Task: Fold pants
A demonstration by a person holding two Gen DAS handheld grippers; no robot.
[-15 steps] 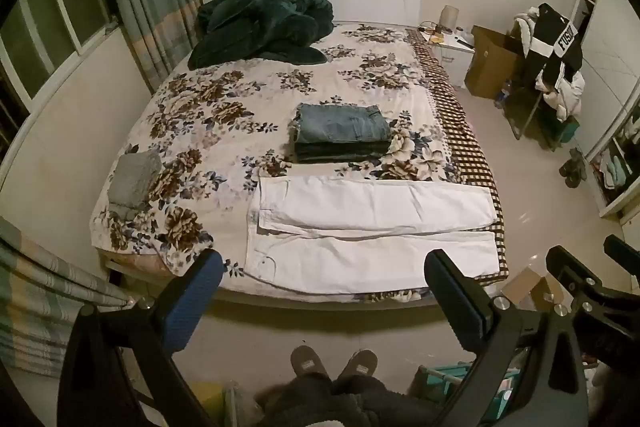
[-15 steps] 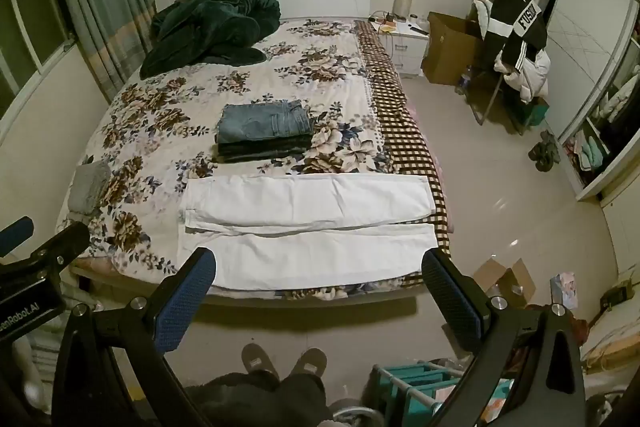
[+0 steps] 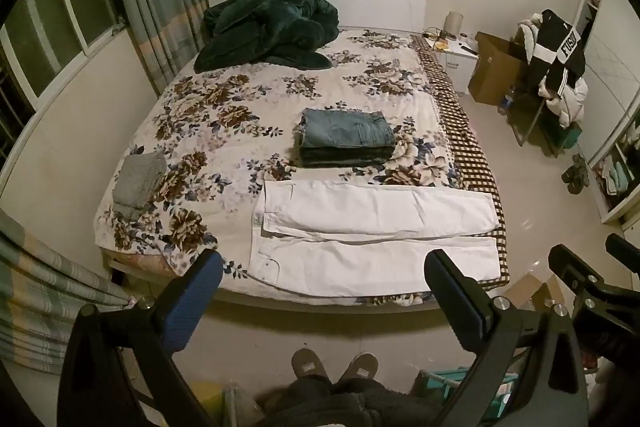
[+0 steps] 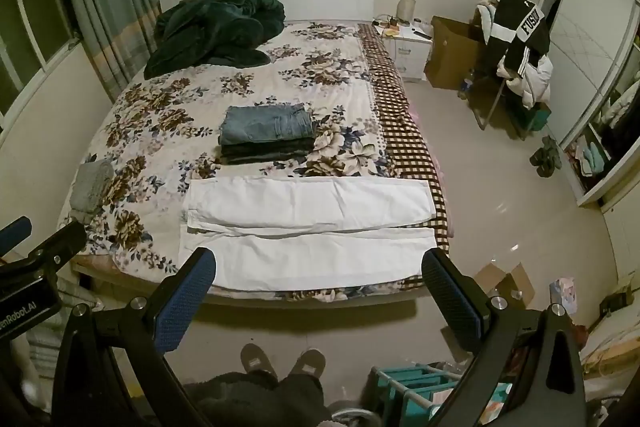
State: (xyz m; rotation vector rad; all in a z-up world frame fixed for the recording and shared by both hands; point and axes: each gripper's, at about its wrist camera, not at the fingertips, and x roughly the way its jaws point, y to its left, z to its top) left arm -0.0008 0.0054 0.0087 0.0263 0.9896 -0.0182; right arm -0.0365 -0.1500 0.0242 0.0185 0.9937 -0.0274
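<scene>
White pants [image 3: 372, 235] lie flat along the near edge of the floral bed [image 3: 224, 131], waist to the left, one leg folded partly over the other. They also show in the right wrist view [image 4: 308, 235]. My left gripper [image 3: 322, 275] is open and empty, held high above the floor in front of the bed. My right gripper [image 4: 318, 271] is open and empty at a like height. Both are well apart from the pants.
A stack of folded jeans [image 3: 346, 139] sits mid-bed behind the pants. A grey folded cloth [image 3: 138, 179] lies at the bed's left corner. A dark green duvet [image 3: 268, 29] is at the headboard. Cardboard boxes [image 4: 504, 281] and a teal rack [image 4: 416, 387] stand on the floor at right.
</scene>
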